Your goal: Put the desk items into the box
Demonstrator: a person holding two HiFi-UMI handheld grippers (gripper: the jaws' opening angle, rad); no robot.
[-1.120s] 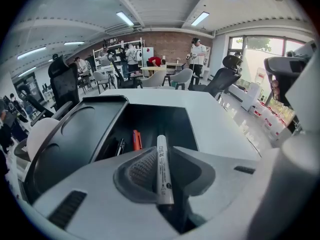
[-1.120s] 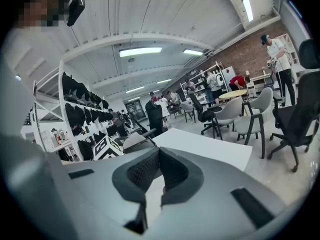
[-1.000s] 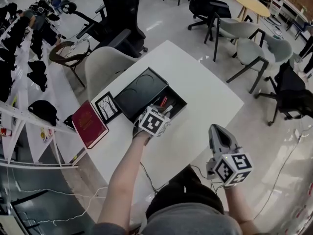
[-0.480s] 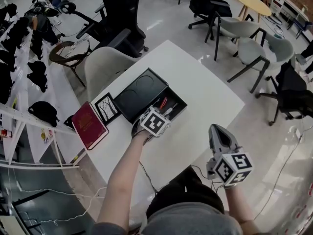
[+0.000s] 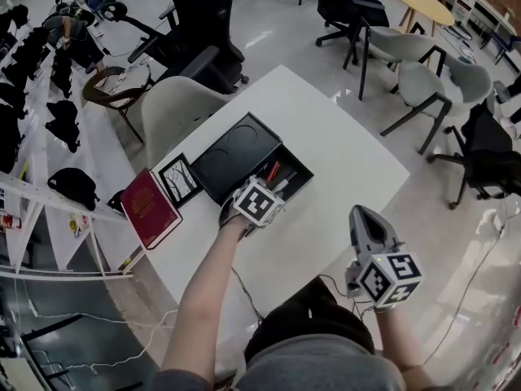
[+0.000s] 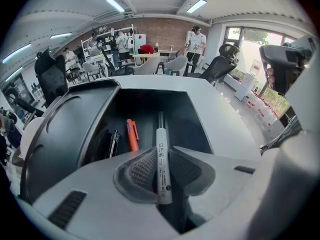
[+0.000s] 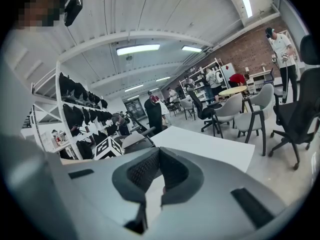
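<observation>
My left claw (image 6: 163,155) stayed clenched on the white marker (image 6: 161,134), poised over the open black box (image 5: 304,169) just as a second before, with an orange pen (image 6: 131,134) already inside. My right claw (image 7: 159,151) remained shut and empty beyond the table (image 5: 350,157).

Bright, even light all round, pouring from long ceiling strips (image 7: 138,49) and a window (image 6: 247,39) off to the right. The pale floor (image 5: 277,27) gleams with soft glare, while the box (image 6: 187,119) stays dark inside. Both gripper views bulge hard and go black at the corners. The left gripper (image 6: 161,156) looks a touch soft up close. Shadows are faint.
</observation>
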